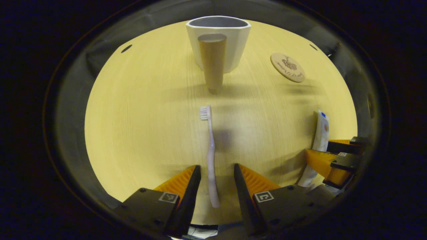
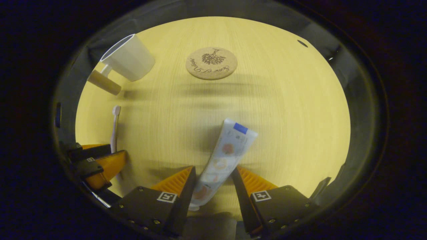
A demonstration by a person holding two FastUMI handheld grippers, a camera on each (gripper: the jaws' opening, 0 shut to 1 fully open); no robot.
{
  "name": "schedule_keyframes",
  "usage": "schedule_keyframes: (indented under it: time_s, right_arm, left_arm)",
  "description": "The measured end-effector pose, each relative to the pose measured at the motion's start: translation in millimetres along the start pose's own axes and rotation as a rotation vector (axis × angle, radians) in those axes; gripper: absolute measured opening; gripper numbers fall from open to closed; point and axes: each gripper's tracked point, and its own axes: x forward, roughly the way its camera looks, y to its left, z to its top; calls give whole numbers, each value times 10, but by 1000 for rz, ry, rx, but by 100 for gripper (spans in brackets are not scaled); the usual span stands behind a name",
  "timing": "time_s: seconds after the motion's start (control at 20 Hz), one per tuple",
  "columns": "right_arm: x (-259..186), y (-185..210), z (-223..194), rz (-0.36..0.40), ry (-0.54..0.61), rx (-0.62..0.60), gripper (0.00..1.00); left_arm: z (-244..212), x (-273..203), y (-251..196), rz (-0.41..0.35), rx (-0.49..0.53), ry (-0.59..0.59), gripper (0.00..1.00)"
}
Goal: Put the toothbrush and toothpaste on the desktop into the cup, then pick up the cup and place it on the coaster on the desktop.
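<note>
A pale lilac toothbrush (image 1: 210, 150) lies flat on the wooden desktop (image 1: 140, 126), bristles pointing toward the cup. My left gripper (image 1: 216, 170) is open and straddles its handle end without pressing on it. The white cup (image 1: 223, 36) with a wooden handle (image 1: 212, 60) stands upright beyond the brush, empty as far as its rim shows. A white toothpaste tube (image 2: 228, 153) lies on the desktop, its lower end between the open fingers of my right gripper (image 2: 212, 171). The round cork coaster (image 2: 211, 63) lies farther ahead, with nothing on it.
In the right gripper view the cup (image 2: 128, 61) sits at the far left and the toothbrush (image 2: 115, 126) lies below it, beside the left gripper (image 2: 116, 149). The left gripper view has the toothpaste (image 1: 321, 130) and right gripper (image 1: 318, 148) at its right edge, below the coaster (image 1: 287, 67).
</note>
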Motion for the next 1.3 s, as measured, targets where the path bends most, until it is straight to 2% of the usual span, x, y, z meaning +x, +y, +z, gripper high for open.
schedule_keyframes:
  time_s: [0.05, 0.1, 0.15, 0.2, 0.25, 0.35, 0.4, 0.45, 0.5, 0.55, 0.6, 0.65, 0.7, 0.75, 0.85, 0.9, 0.95, 1.0, 1.2, 1.25, 1.3]
  right_arm:
    - [13, -11, -3, -1, 1, -3, 64]
    - [0, -32, -19, -7, -1, -19, 58]
    - [-9, -85, 1, -31, -12, -18, 57]
    - [48, -99, -23, -31, -9, 12, 41]
    - [79, -98, -29, -12, -7, 15, 33]
    - [-16, -86, -33, 15, -14, 27, 34]
    - [-9, -91, -29, 27, -20, 22, 34]
    - [-7, -103, -13, 31, -33, 27, 34]
    - [-14, -91, -29, 44, -34, 33, 24]
    - [-36, -97, -19, 57, -39, 25, 24]
    - [-14, -97, -22, 67, -49, 32, 24]
    - [-19, -93, -27, 78, -54, 29, 24]
    - [-12, -96, -30, 87, -63, 32, 24]
    - [-35, -96, -25, 95, -75, 38, 24]
    - [-55, -108, -45, 102, -100, 49, 24]
    - [-79, -109, -61, 114, -116, 70, 15]
    - [-117, -103, -68, 134, -122, 77, 15]
    - [-148, -113, -74, 137, -135, 88, 15]
    - [-395, -82, 23, 172, -237, 86, 14]
    - [-489, -67, 76, 182, -270, 86, 14]
    - [-571, -47, 122, 194, -305, 83, 15]
  left_arm:
    - [3, 6, -3, -2, 3, 2, 60]
    - [0, -3, 0, -4, 7, 2, 49]
    - [1, -7, 2, -5, 10, 2, 55]
    - [-8, -4, 1, -6, 14, 5, 55]
    - [35, -55, -11, -3, 6, -8, 55]
    - [14, 0, -8, -15, 2, -8, 19]
    - [2, -10, -4, -18, 5, -10, 25]
    - [17, -23, 1, -24, 9, -18, 17]
    - [27, -14, 17, -17, -2, -37, 25]
    - [13, -27, 16, -22, 4, -37, 15]
    - [6, -18, 16, -26, 18, -51, 16]
    - [24, -25, 13, -22, 21, -69, 21]
    - [-5, -18, 18, -24, 32, -75, 14]
    - [20, -19, 24, -23, 40, -100, 15]
    - [18, -45, 14, -29, 22, -124, 8]
    - [7, -72, 21, -34, 10, -137, 8]
    - [18, -103, 24, -40, -5, -161, 13]
    - [30, -129, 18, -47, -22, -185, 8]
    - [79, -404, 81, -60, -82, -297, 8]
    - [113, -491, 104, -61, -95, -334, 13]
    - [164, -587, 124, -60, -111, -374, 8]
